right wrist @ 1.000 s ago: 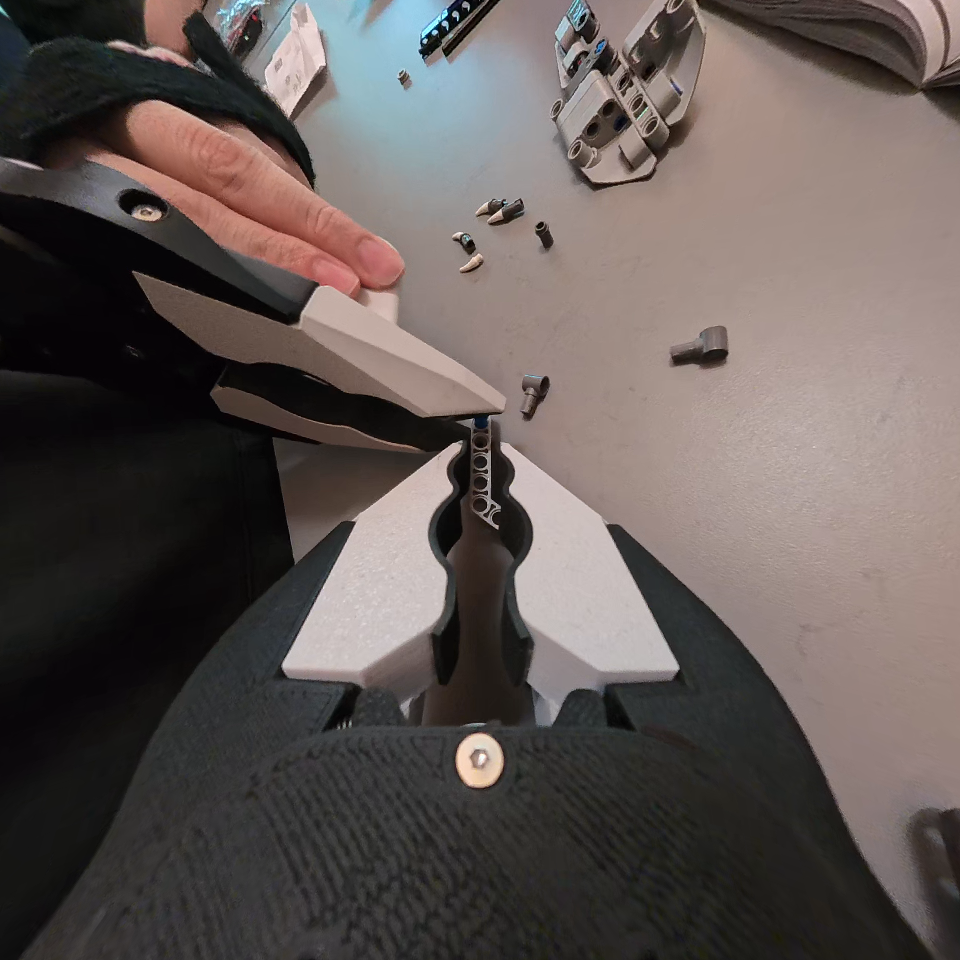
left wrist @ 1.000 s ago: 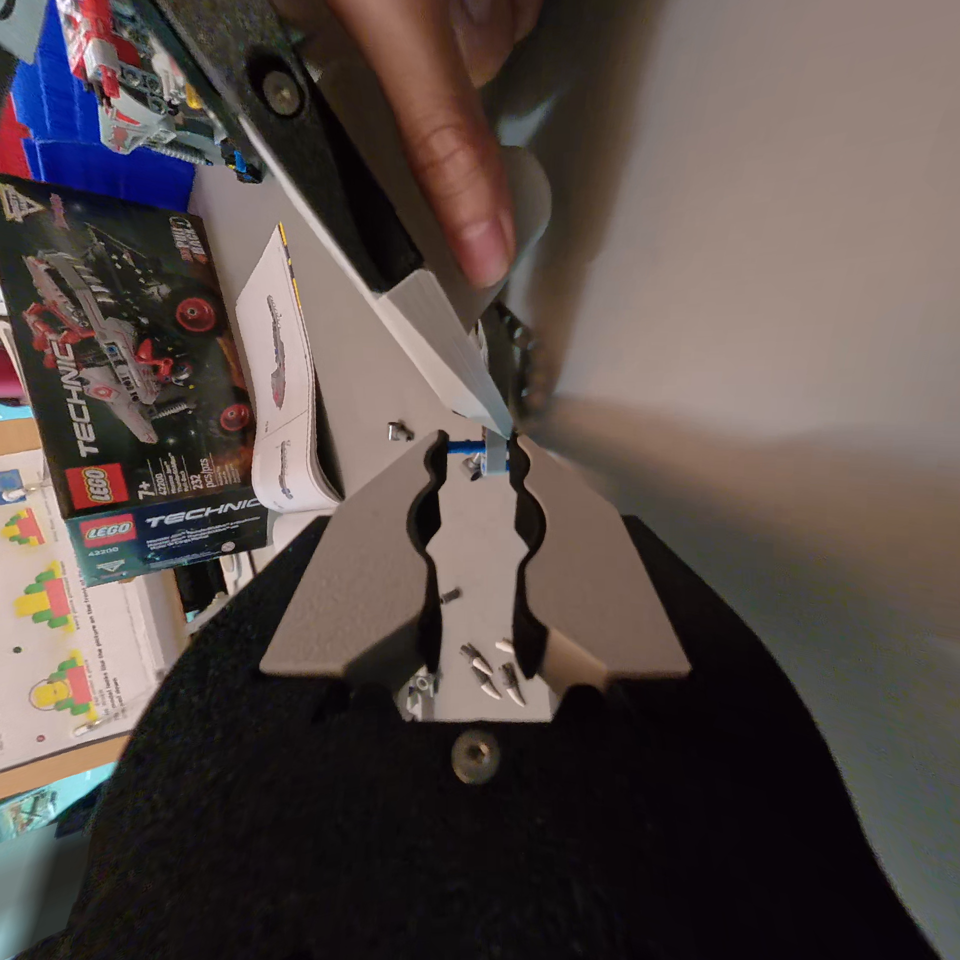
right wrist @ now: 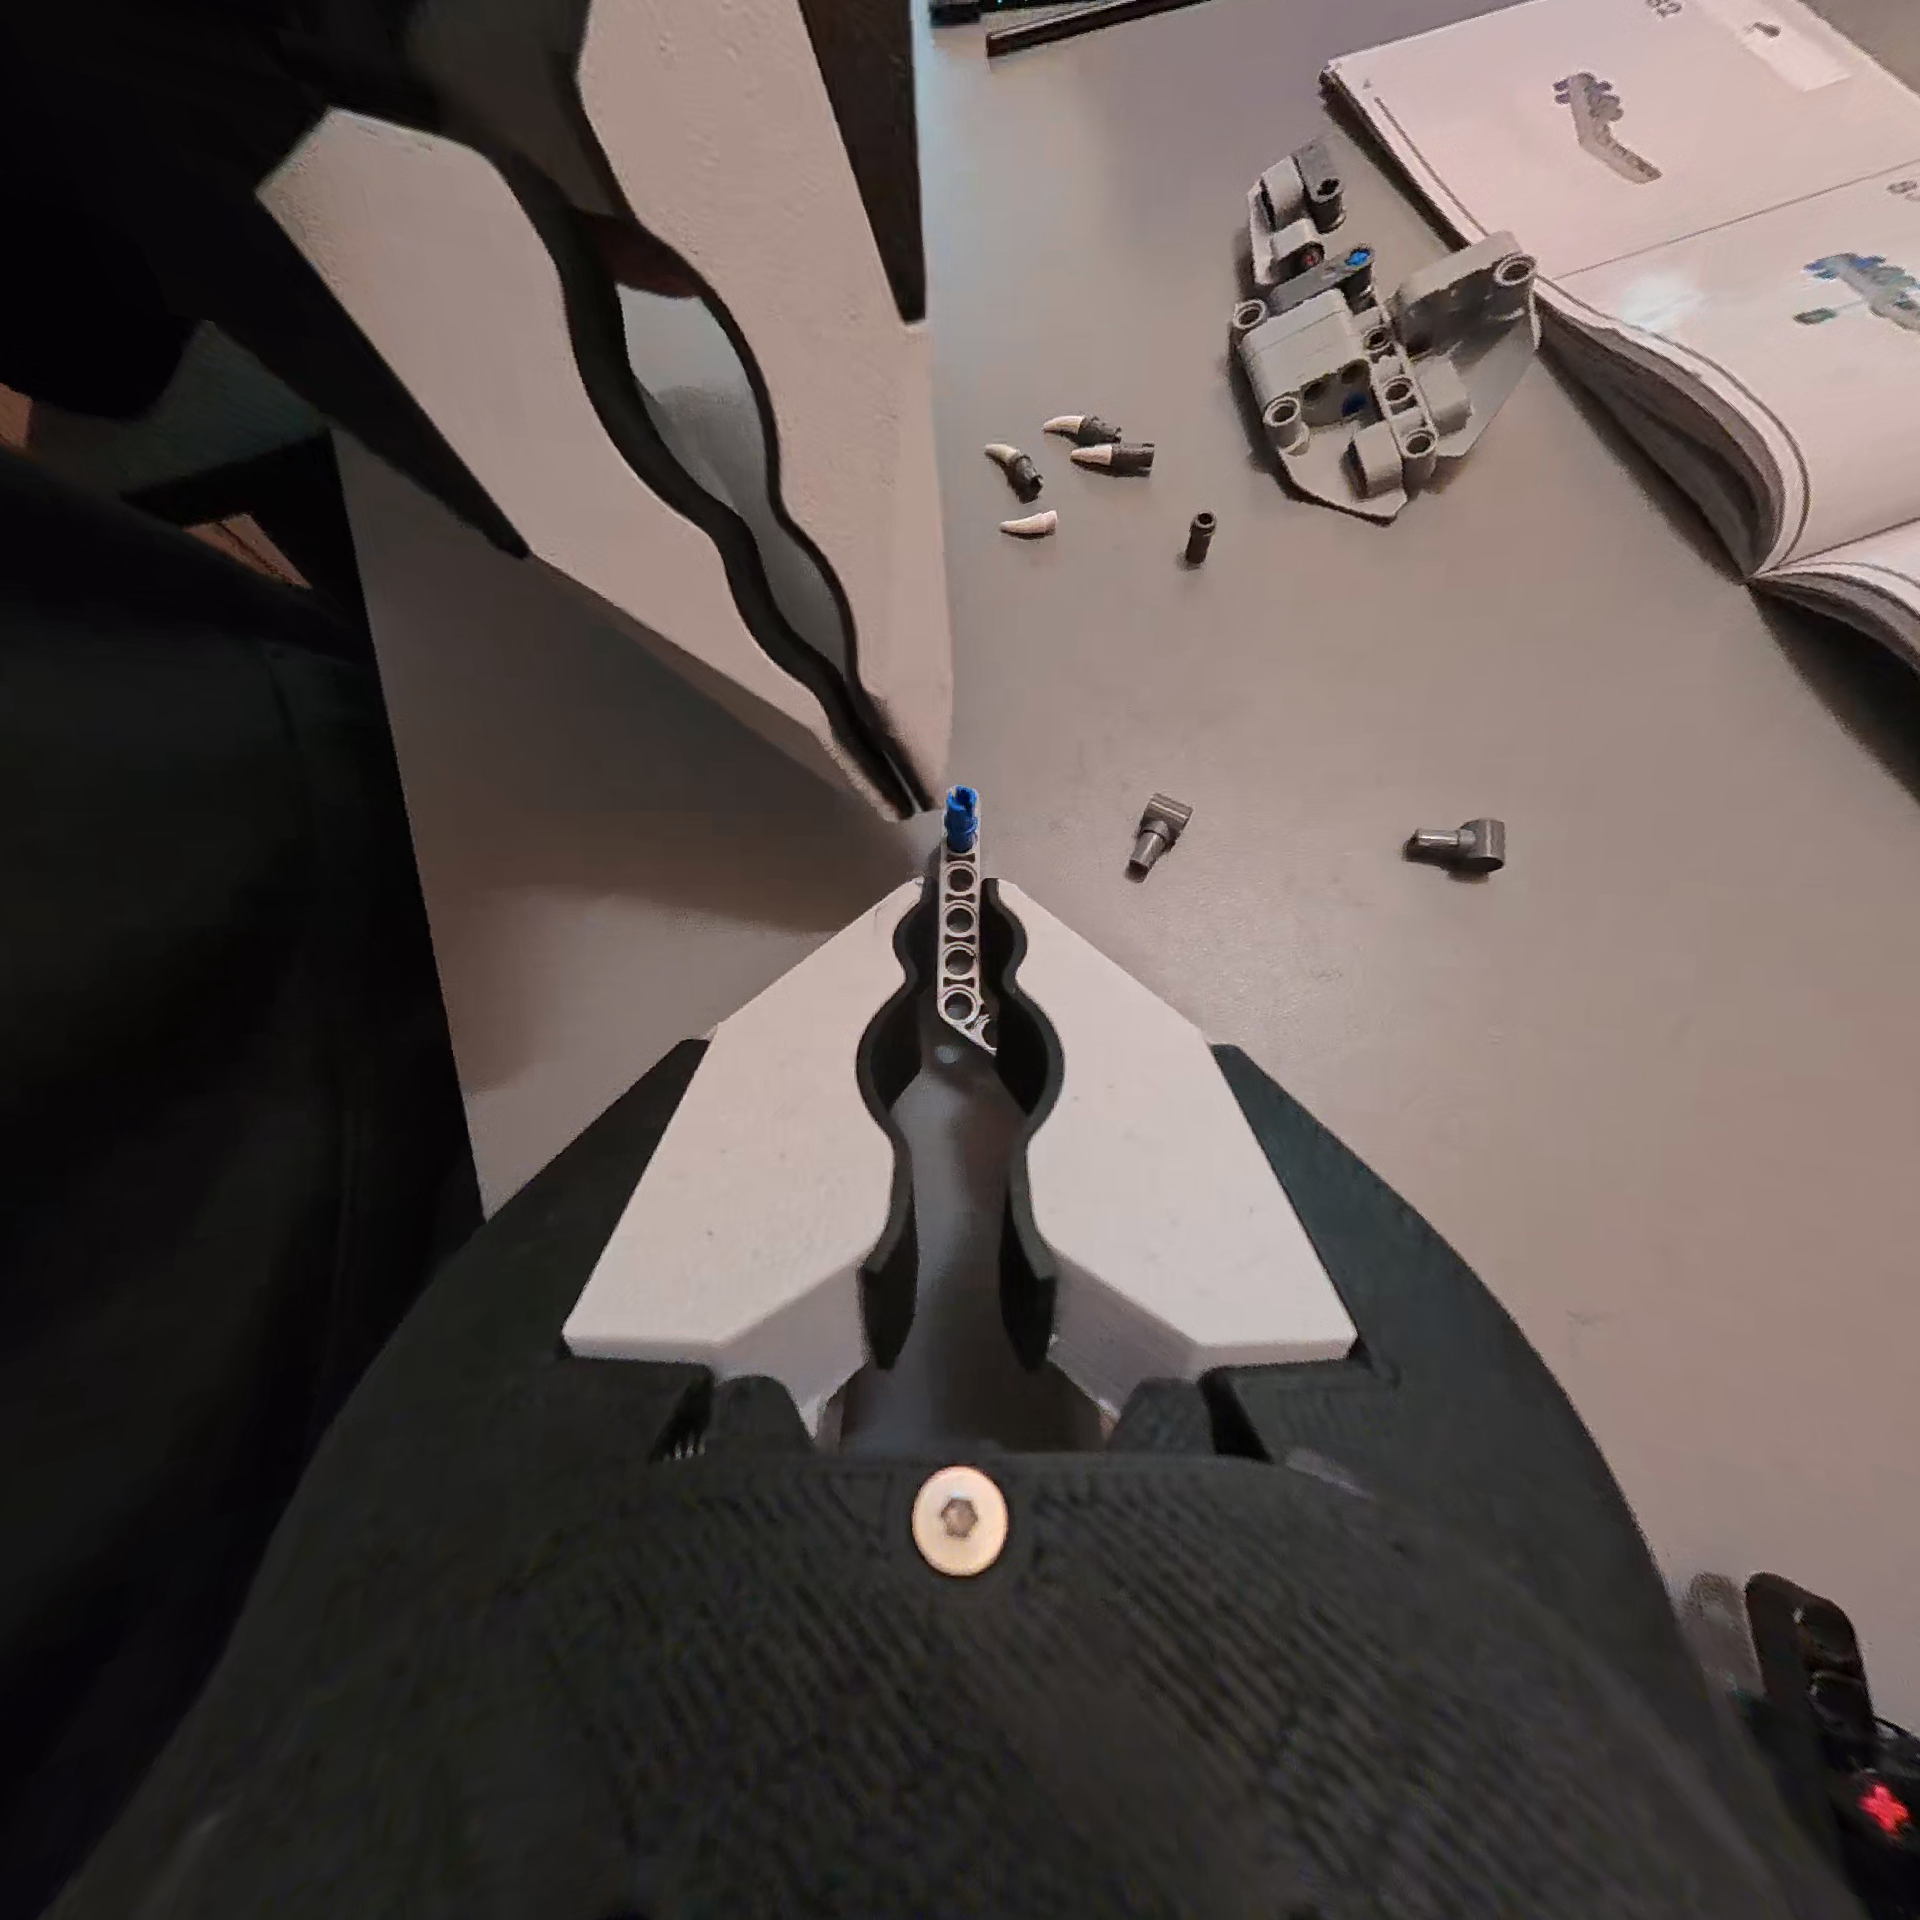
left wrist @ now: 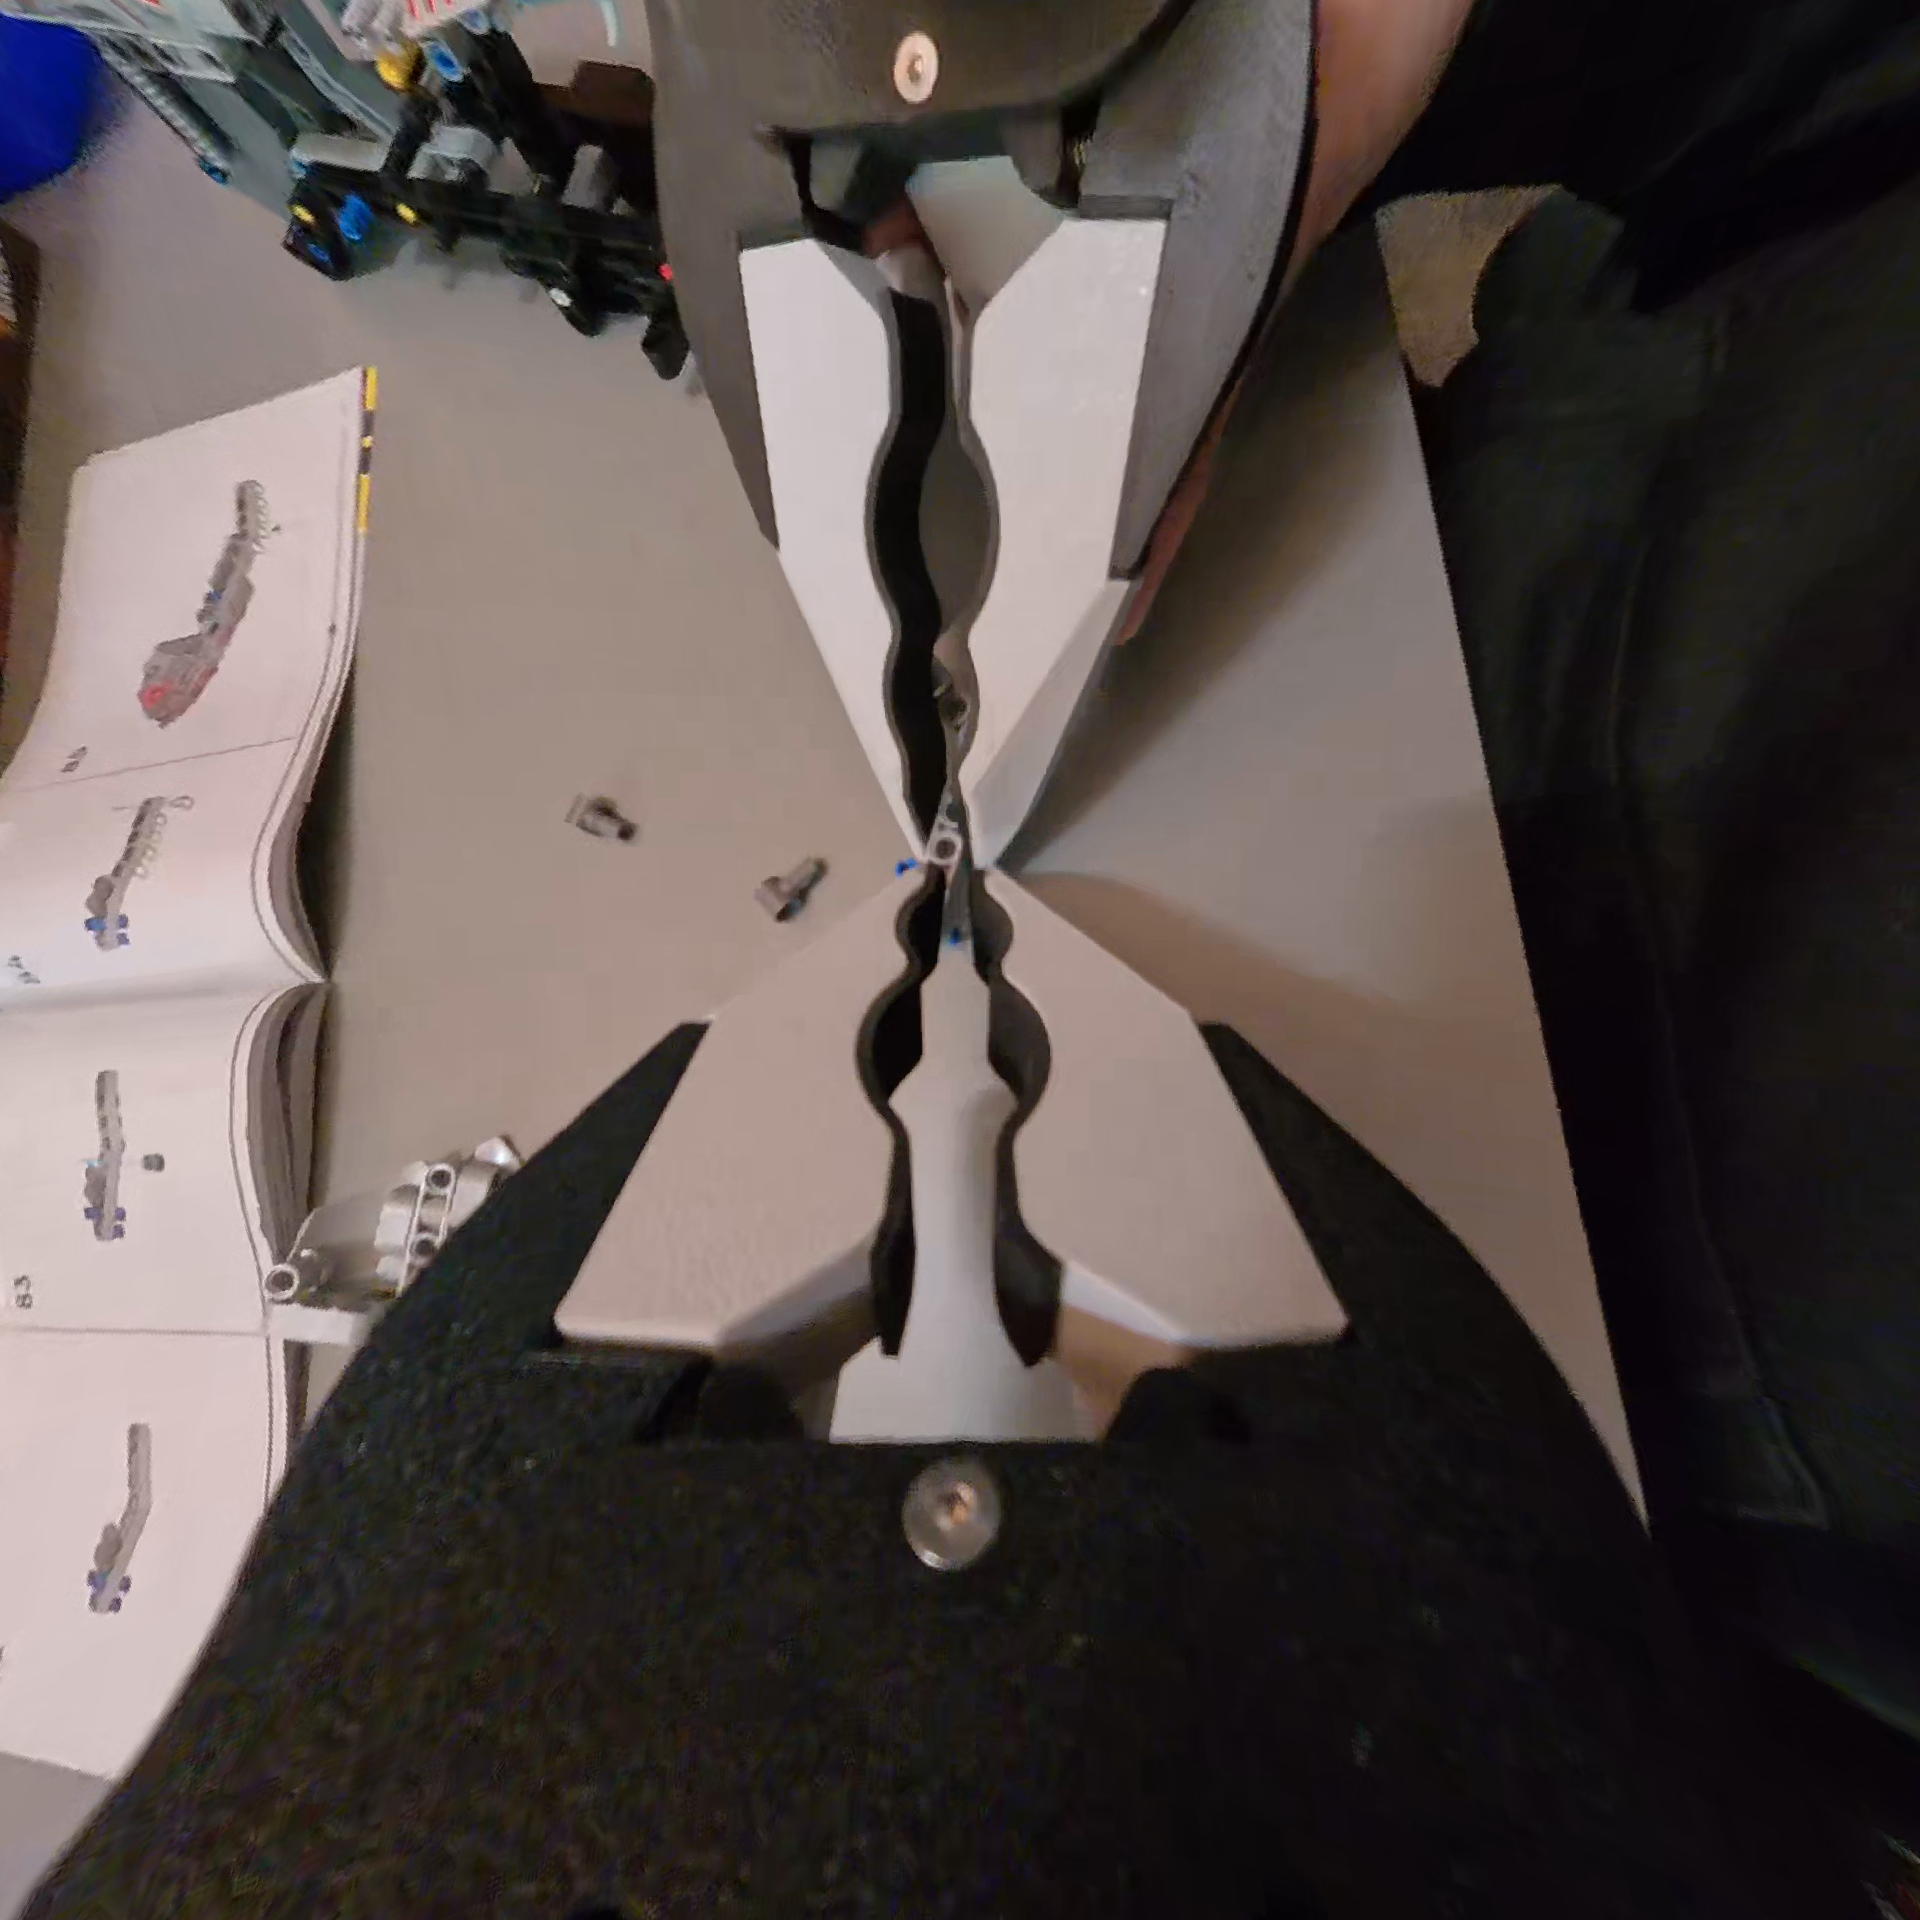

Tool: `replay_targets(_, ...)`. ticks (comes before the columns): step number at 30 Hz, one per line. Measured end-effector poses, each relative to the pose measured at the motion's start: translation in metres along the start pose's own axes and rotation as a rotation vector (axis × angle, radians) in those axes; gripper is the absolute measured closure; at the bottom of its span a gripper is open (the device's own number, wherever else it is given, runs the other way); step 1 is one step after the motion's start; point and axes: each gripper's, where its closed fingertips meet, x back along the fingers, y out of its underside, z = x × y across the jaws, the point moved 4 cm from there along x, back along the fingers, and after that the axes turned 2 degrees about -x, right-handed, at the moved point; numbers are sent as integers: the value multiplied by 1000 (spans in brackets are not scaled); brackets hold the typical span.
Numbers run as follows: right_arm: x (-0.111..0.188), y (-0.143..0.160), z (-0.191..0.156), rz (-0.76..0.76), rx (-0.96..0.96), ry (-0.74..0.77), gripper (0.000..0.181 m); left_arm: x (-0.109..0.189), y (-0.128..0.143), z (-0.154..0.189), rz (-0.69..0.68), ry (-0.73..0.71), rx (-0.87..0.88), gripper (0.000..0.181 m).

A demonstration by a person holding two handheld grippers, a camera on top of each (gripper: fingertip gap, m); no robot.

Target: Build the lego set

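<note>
In the left wrist view, the left tongs (left wrist: pixel 948 914) are seen from behind, their two pale fingers nearly closed at the tips; whether anything is pinched there cannot be told, though a speck of blue shows just beside them. Directly opposite, tip to tip, the right tongs (left wrist: pixel 951 831) are pointed back toward the camera and are closed on a thin light-grey beam (left wrist: pixel 945 844), seen end-on. On the grey surface (left wrist: pixel 540 623) to the left, an open instruction booklet (left wrist: pixel 187 831) is laid flat, two small dark-grey connectors (left wrist: pixel 792 886) are scattered near it, and a grey subassembly (left wrist: pixel 405 1231) is partly hidden behind the gripper body. A larger, partly built model (left wrist: pixel 416 177) is set at the far top left. In the right wrist view, the right tongs (right wrist: pixel 961 894) are clamped narrowly on the light-grey beam (right wrist: pixel 961 945) — a flat, perforated strip held upright, with a blue pin (right wrist: pixel 960 816) seated in its top hole. The left tongs (right wrist: pixel 914 805) are angled in from the upper left, their tips almost shut and just beside the blue pin; contact cannot be confirmed. Beyond, on the surface (right wrist: pixel 1351 1039), four small tooth-shaped pieces (right wrist: pixel 1070 457), a short dark peg (right wrist: pixel 1200 537), two dark-grey connectors (right wrist: pixel 1460 842) and the grey subassembly (right wrist: pixel 1371 384) are spread out, with the open booklet (right wrist: pixel 1714 312) at the right edge.
</note>
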Motion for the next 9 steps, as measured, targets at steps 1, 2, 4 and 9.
replay_targets(1,-1,0,0,-4,8,8,175,0,-1,0,10,1,0,179)
replay_targets(2,-1,0,0,-5,14,15,175,0,-2,0,13,0,0,180)
replay_targets(4,-1,1,0,-6,21,20,175,-1,-3,1,10,12,0,179)
replay_targets(9,-3,2,0,-22,38,44,175,1,-7,-3,65,13,36,171)
